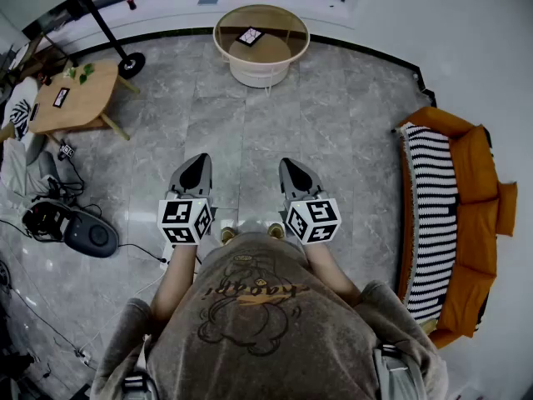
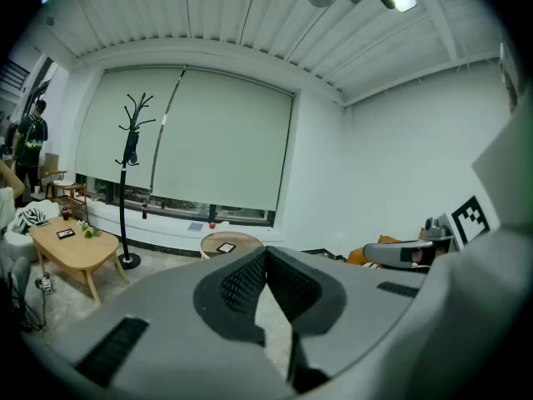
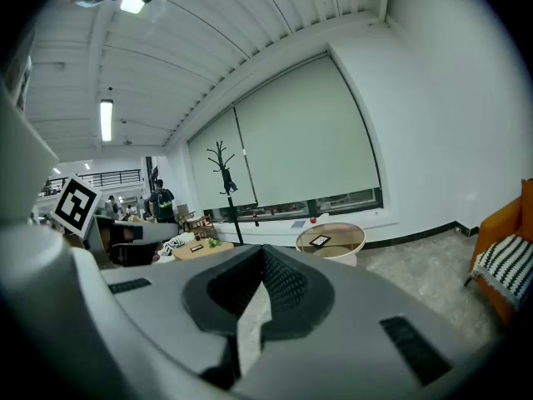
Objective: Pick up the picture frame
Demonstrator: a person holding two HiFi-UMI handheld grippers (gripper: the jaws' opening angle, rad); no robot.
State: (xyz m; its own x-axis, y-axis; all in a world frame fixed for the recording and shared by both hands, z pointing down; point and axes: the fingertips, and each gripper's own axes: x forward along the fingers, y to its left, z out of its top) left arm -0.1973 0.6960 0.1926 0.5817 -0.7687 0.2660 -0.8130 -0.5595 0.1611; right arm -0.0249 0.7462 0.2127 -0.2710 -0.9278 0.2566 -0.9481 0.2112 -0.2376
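Note:
A small dark picture frame lies flat on a round glass-topped table across the room, far ahead of both grippers. In the left gripper view the picture frame shows on the round table, just above my jaws. The right gripper view shows the picture frame on the same round table. My left gripper and right gripper are held side by side at waist height over the grey floor. Both are shut with nothing between their jaws.
A low wooden table with small items stands at the left, near a coat stand. An orange sofa with a striped throw lines the right side. Cables and a black device lie on the floor at the left.

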